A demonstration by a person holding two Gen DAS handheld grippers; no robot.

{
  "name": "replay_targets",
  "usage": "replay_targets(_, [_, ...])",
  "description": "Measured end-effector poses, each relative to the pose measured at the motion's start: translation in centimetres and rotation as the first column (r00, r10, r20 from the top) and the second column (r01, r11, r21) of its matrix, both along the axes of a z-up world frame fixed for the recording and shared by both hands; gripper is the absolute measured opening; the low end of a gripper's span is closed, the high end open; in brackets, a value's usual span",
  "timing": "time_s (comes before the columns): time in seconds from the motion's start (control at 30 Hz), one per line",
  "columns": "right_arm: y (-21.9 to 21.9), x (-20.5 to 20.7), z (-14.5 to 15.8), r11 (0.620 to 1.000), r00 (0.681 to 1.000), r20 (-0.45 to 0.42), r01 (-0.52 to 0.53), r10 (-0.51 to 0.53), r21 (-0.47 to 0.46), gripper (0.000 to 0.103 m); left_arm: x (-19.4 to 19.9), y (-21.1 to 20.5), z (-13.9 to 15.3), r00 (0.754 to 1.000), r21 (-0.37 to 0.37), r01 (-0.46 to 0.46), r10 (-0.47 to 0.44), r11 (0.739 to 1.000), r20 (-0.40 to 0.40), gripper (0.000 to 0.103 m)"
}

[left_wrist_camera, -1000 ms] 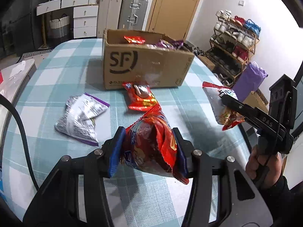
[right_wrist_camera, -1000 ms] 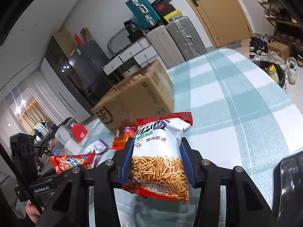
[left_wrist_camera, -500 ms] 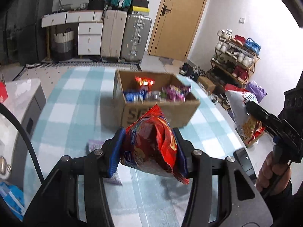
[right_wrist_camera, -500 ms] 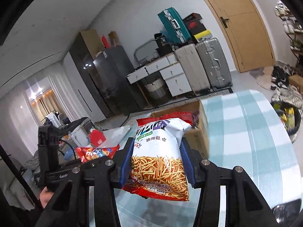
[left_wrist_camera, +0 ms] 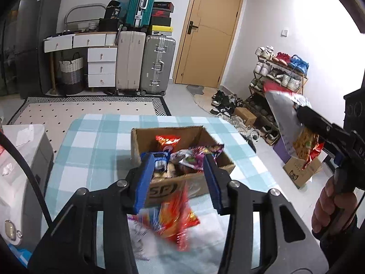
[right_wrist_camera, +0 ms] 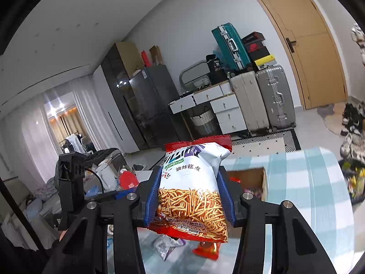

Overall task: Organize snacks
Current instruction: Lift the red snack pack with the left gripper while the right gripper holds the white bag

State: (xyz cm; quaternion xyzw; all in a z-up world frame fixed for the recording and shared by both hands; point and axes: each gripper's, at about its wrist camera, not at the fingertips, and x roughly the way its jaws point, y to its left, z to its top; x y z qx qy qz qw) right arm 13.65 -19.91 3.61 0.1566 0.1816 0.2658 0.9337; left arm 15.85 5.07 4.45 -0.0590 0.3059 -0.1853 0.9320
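The left gripper (left_wrist_camera: pixel 180 180) is standing wide open, holding nothing; a blurred red snack bag (left_wrist_camera: pixel 176 217) is showing below its fingers, in front of the cardboard box (left_wrist_camera: pixel 182 159). The right gripper (right_wrist_camera: pixel 189 196) is clamping a bag of fried sticks (right_wrist_camera: pixel 194 187) above the checked table (right_wrist_camera: pixel 319 194).

Far across the room, a teal suitcase (left_wrist_camera: pixel 139 1) tops two upright suitcases (left_wrist_camera: pixel 146 64) beside white drawers (left_wrist_camera: pixel 101 67); a wooden door (left_wrist_camera: pixel 208 34) and shoe rack (left_wrist_camera: pixel 277 73) stand right.
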Motion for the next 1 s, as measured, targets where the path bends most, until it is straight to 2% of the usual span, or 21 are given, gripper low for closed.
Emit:
replay_targets(0.1, [1.0,1.3,1.5,1.000,1.000,0.012,0.005,-0.005,-0.026,0.048,2.0,-1.5,-0.7,0.999,-0.012,0.017,-0.017,1.000,-0.030,0.037])
replay_targets(0.2, [1.2,1.9,1.8,1.000,1.000,-0.006,-0.008,0.008,0.014,0.048,2.8,-1.6,-1.8,0.996,-0.009,0.024,-0.025,1.000,-0.084,0.037])
replay_targets(0.33, [1.7,1.7,-0.5,1.000,0.999,-0.032,-0.028,0.029,0.014,0.048,1.5,-0.5,-5.1,0.992,-0.018,0.041,-0.043,0.999,-0.118,0.040])
replay_targets(0.43, [1.8,2.0,-2.8,1.000,0.998,-0.064,-0.029,0.029,-0.001,0.048,0.9,0.2,-8.1,0.983,-0.012,0.040,-0.042,0.999,-0.180,0.057])
replay_targets(0.47, [1.6,2.2,-3.8,1.000,0.996,-0.083,-0.027,0.028,0.013,0.048,0.7,0.5,-9.2,0.978,-0.016,0.040,-0.043,0.999,-0.202,0.058])
replay_targets(0.67, [0.5,2.7,-7.0,0.999,0.989,-0.148,-0.013,0.019,0.040,0.048,1.1,0.3,-13.7,0.962,-0.020,0.059,-0.062,0.998,-0.266,0.059])
replay_targets(1.0, [-0.4,2.1,-7.5,1.000,0.991,-0.137,-0.010,0.014,0.027,0.048,4.0,-1.9,-17.6,0.941,0.034,0.087,-0.071,0.996,-0.330,0.061])
